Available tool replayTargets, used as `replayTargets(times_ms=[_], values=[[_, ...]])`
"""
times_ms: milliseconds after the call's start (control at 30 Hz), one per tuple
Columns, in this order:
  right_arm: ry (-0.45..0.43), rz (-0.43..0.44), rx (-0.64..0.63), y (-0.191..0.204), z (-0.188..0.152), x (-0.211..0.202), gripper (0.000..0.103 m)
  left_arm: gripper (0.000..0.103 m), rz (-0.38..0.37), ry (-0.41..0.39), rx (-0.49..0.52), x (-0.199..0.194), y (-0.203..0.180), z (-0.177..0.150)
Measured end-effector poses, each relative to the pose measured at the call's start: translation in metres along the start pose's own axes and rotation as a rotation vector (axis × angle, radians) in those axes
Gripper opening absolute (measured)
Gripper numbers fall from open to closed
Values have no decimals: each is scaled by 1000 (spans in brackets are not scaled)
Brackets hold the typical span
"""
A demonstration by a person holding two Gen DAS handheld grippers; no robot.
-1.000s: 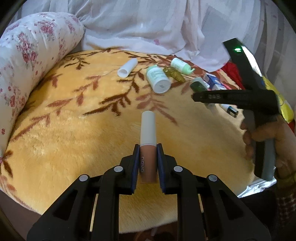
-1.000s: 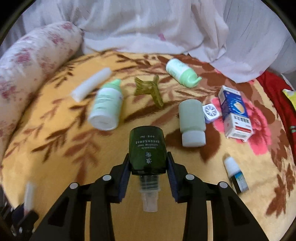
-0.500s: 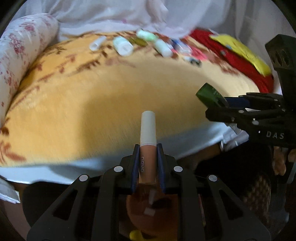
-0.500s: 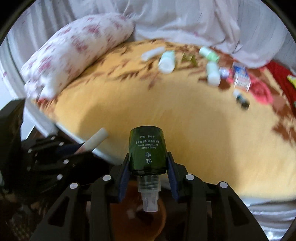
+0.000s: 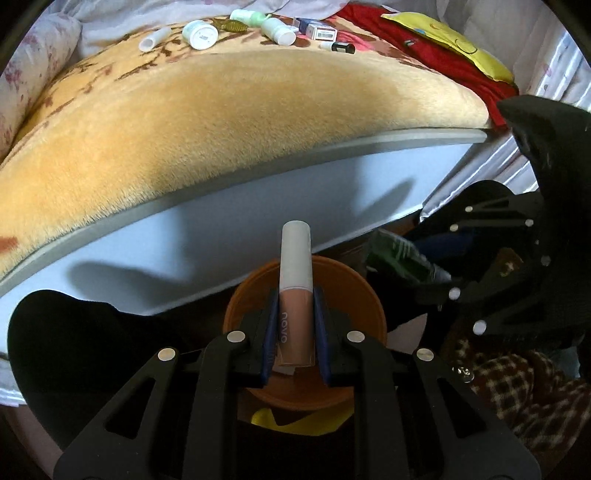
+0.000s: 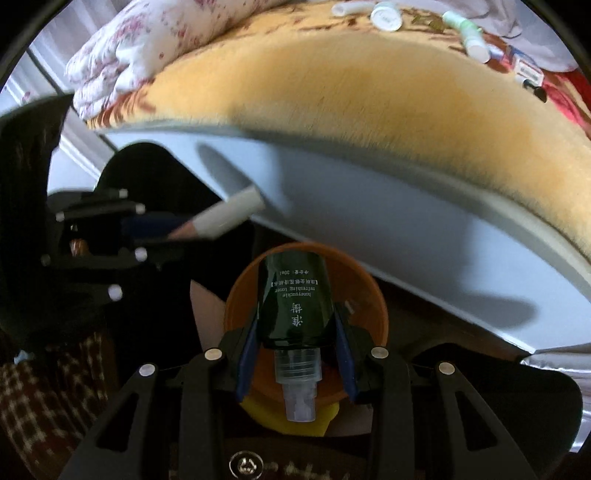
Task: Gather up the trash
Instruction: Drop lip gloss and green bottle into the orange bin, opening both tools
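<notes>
My left gripper (image 5: 294, 332) is shut on a lip gloss tube (image 5: 294, 295) with a white cap, held over an orange bin (image 5: 373, 306) below the bed's edge. My right gripper (image 6: 295, 332) is shut on a dark green spray bottle (image 6: 293, 295), nozzle toward the camera, also over the orange bin (image 6: 369, 291). The right gripper with the green bottle shows at the right of the left wrist view (image 5: 402, 262). The left gripper's tube shows in the right wrist view (image 6: 225, 216).
More small bottles and boxes lie on the far side of the orange blanket (image 5: 221, 110): a white tube (image 5: 153, 40), a white jar (image 5: 201, 34), a pale bottle (image 5: 279, 31), a box (image 5: 321, 33). A floral pillow (image 6: 147, 48) lies at the left. A yellow item (image 5: 291, 422) sits under the bin.
Both grippers have drawn back from the bed top and dropped below its edge, over the orange bin. Each still holds its item.
</notes>
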State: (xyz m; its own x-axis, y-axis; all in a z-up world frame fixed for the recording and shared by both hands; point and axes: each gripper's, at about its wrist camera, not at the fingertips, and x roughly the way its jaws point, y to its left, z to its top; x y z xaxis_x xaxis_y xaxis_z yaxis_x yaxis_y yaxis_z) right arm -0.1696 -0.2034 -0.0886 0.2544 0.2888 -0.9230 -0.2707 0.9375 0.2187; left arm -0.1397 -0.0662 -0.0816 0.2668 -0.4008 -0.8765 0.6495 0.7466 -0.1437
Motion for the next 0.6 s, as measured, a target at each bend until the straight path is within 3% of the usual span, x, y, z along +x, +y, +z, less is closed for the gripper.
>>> replayTargets(times_ms=[33, 67, 133, 200, 600], values=[[2, -7, -3, 0, 0, -1, 57, 20, 9, 4, 3, -1, 0, 0], [-12, -25, -3, 0, 0, -4, 65, 23, 18, 7, 6, -2, 0, 0], [-39, -47, 0, -4, 3, -11, 66, 47, 51, 1, 8, -4, 0, 0], [-66, -54, 15, -10, 6, -19, 67, 55, 71, -22, -1, -9, 3, 2], [-206, -121, 48, -38, 31, -54, 69, 60, 88, -125, -42, -29, 16, 44]])
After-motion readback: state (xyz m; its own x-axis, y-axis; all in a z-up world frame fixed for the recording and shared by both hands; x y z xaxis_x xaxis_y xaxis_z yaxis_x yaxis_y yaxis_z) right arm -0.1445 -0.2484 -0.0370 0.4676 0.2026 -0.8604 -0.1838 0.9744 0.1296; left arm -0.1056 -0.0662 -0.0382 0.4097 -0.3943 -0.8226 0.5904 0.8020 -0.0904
